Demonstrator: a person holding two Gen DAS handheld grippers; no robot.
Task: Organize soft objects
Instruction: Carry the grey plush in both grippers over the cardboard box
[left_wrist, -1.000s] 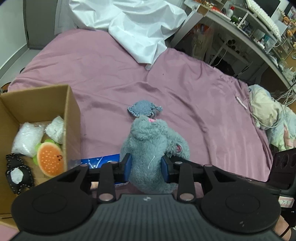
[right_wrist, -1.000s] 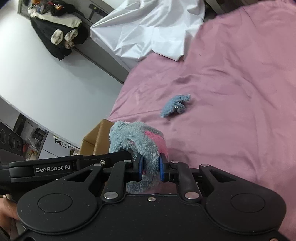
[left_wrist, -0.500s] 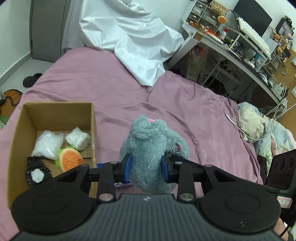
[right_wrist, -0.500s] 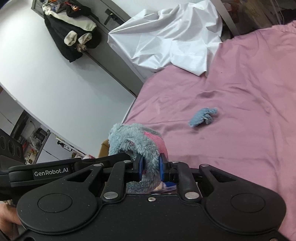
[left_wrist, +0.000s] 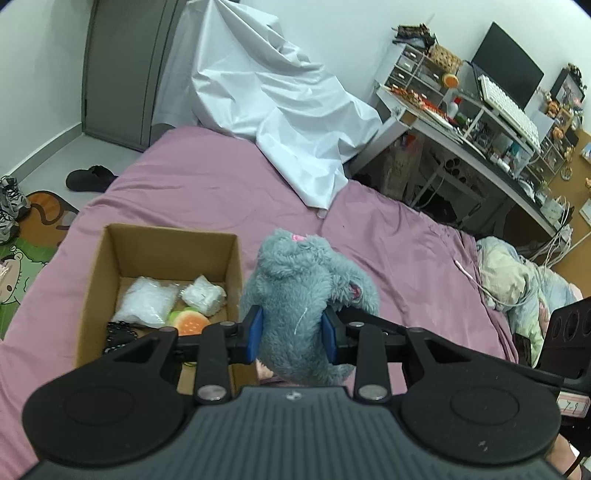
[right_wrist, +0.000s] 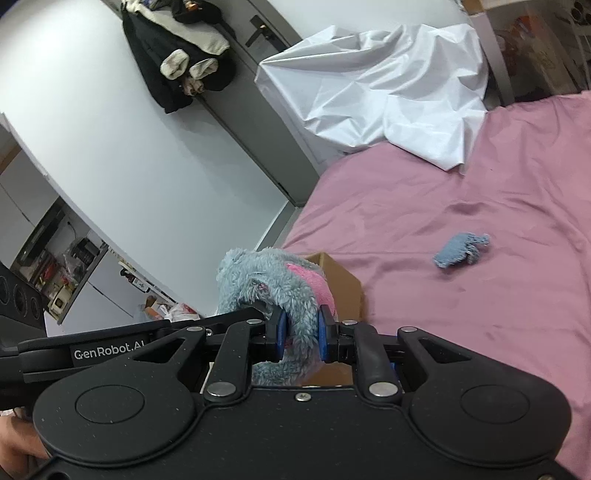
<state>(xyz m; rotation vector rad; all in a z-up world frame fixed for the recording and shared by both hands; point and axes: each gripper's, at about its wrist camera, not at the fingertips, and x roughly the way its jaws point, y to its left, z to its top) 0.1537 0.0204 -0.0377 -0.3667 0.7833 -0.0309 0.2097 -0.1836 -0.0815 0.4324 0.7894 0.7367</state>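
Note:
A grey plush toy (left_wrist: 295, 295) with pink patches hangs in the air, held by both grippers. My left gripper (left_wrist: 291, 330) is shut on its body. My right gripper (right_wrist: 299, 332) is shut on its ear (right_wrist: 280, 280). An open cardboard box (left_wrist: 107, 266) stands on the purple bed just left of the toy. It holds white bags (left_wrist: 146, 301), an orange burger toy (left_wrist: 190, 324) and a black item (left_wrist: 118, 334). A small blue cloth (right_wrist: 461, 251) lies on the bed in the right wrist view.
A white sheet (left_wrist: 280, 110) is heaped at the bed's far end. A cluttered desk (left_wrist: 480, 125) stands at the right. A crumpled blanket (left_wrist: 517, 284) lies at the bed's right edge. Shoes (left_wrist: 11, 206) and a mat are on the floor at left.
Both grippers have lifted the plush toy higher above the bed. The box now sits further from the camera and more of the room shows.

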